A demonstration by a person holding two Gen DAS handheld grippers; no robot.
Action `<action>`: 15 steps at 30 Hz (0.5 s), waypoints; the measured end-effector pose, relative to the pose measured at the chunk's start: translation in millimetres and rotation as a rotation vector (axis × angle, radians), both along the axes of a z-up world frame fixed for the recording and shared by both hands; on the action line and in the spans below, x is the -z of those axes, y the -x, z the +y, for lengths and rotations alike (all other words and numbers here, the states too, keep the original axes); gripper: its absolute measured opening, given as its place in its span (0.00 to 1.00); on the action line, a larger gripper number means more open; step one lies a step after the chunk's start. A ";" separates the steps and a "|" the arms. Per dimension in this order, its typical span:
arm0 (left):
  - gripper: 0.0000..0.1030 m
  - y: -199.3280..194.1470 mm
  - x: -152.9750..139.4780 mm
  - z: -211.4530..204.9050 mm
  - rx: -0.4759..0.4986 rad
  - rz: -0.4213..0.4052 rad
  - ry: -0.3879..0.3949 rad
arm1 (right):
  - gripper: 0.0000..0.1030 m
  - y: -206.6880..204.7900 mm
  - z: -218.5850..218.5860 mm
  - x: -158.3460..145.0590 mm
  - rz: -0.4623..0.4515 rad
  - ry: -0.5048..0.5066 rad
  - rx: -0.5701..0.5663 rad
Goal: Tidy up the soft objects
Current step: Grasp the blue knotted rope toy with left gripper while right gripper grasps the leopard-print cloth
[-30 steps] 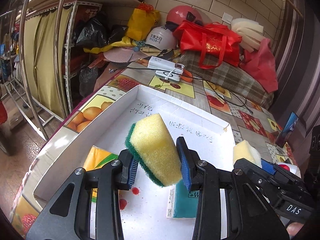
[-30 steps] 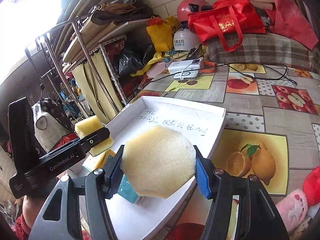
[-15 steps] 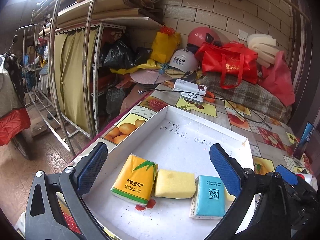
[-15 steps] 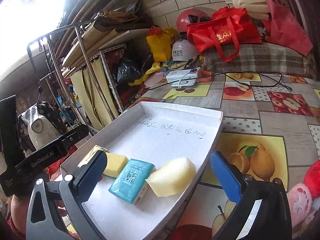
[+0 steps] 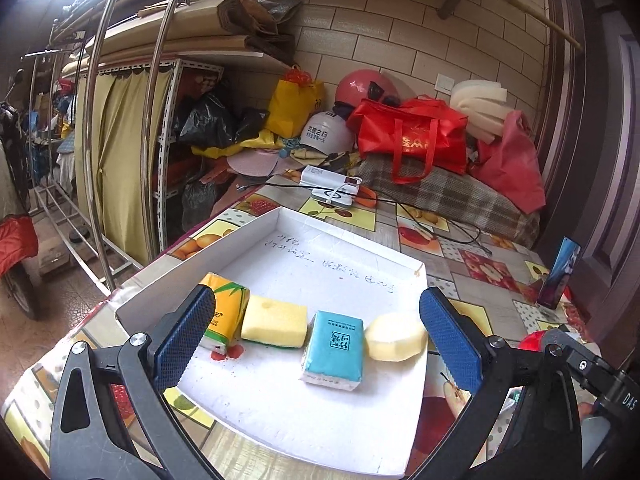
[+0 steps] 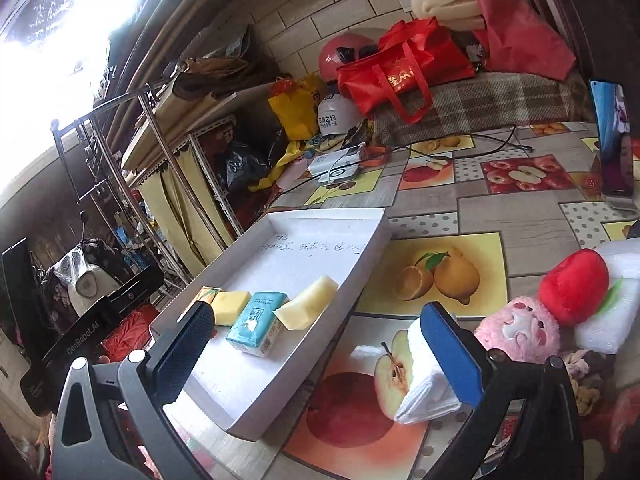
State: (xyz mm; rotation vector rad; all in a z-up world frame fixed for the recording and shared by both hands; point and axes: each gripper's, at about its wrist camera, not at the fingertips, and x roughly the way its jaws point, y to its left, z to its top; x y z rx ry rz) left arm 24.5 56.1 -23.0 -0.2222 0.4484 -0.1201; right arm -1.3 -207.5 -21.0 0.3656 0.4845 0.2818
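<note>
1. Left gripper (image 5: 316, 340) – fingers spread wide, nothing between them, hovering over the near end of the white tray (image 5: 344, 248).
2. Right gripper (image 6: 320, 352) – fingers spread too, empty, above the tray's right near edge and the worktop (image 6: 480, 216).
3. In the tray, a row from left to right: orange tissue pack (image 5: 226, 312), yellow sponge (image 5: 274, 320), blue tissue pack (image 5: 334, 344), pale foam piece (image 5: 394, 336).
4. Orange pack and sponge touch; blue pack just beside the sponge; foam piece touching the blue pack, near the tray's right wall.
5. Red stains on the tray floor near the orange pack.
6. On the worktop right of the tray – folded white cloth (image 6: 420, 392), pink plush (image 6: 520, 332), red plush (image 6: 574, 288).
</note>
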 end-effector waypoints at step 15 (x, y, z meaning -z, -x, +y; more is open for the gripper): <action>1.00 46.8 34.9 -137.4 0.774 0.145 -0.088 | 1.00 76.1 -162.3 23.7 0.029 0.093 0.365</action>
